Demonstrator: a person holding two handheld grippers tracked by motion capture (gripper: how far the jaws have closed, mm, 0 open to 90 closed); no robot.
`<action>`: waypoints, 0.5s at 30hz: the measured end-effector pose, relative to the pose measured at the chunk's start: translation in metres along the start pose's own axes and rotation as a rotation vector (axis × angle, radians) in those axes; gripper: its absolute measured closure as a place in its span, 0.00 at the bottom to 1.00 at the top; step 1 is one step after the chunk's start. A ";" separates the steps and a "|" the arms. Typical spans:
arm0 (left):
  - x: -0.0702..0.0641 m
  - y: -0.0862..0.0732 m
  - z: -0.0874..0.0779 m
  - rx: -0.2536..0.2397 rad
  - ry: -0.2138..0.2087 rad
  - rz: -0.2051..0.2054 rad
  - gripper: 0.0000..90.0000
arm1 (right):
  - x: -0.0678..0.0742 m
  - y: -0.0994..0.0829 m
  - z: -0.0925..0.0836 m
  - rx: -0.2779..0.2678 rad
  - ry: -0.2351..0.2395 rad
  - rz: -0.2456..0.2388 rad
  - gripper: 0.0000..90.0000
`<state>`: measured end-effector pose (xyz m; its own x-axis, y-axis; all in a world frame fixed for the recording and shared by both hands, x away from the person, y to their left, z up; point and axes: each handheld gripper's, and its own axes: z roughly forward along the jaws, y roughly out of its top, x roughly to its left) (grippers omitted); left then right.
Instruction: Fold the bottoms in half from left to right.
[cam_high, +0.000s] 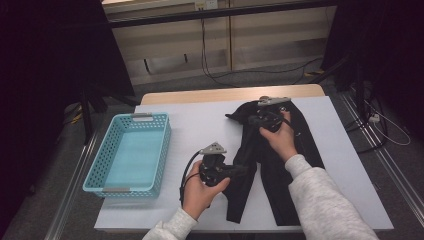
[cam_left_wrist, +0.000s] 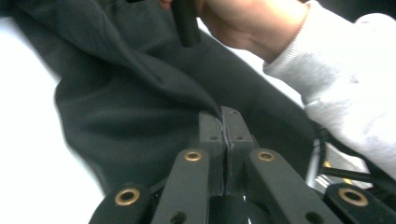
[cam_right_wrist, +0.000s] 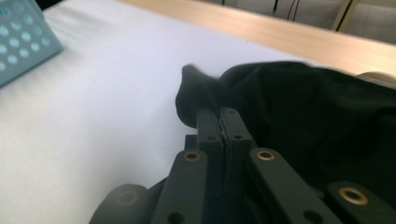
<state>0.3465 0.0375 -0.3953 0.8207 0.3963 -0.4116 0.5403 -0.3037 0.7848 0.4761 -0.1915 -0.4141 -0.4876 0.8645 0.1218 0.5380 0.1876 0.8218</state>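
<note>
Both grippers clamp the black garment (cam_high: 270, 165), which lies right of centre on the table (cam_high: 200, 125): the left gripper (cam_high: 239, 171) pinches its 9 o'clock edge, the right gripper (cam_high: 248, 120) its 12 o'clock corner. This looks like folding; next, carry both edges across together. The basket (cam_high: 131, 150) waits at 9 o'clock.

Empty turquoise basket (cam_high: 131, 151) on the white table (cam_high: 200, 125), left side
</note>
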 end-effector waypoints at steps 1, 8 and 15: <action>-0.004 0.005 0.004 -0.008 -0.021 0.004 0.99 | -0.005 0.002 -0.006 -0.010 -0.007 0.007 0.99; -0.034 0.045 0.033 -0.046 -0.137 0.122 0.83 | -0.059 0.026 -0.078 -0.100 -0.176 0.042 0.98; 0.010 0.041 0.015 -0.031 0.012 0.104 0.46 | -0.107 -0.004 -0.124 -0.117 -0.267 0.164 0.63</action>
<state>0.3792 0.0161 -0.3744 0.8699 0.3740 -0.3215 0.4457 -0.3169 0.8372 0.4406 -0.3423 -0.3612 -0.1951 0.9734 0.1202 0.5044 -0.0055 0.8635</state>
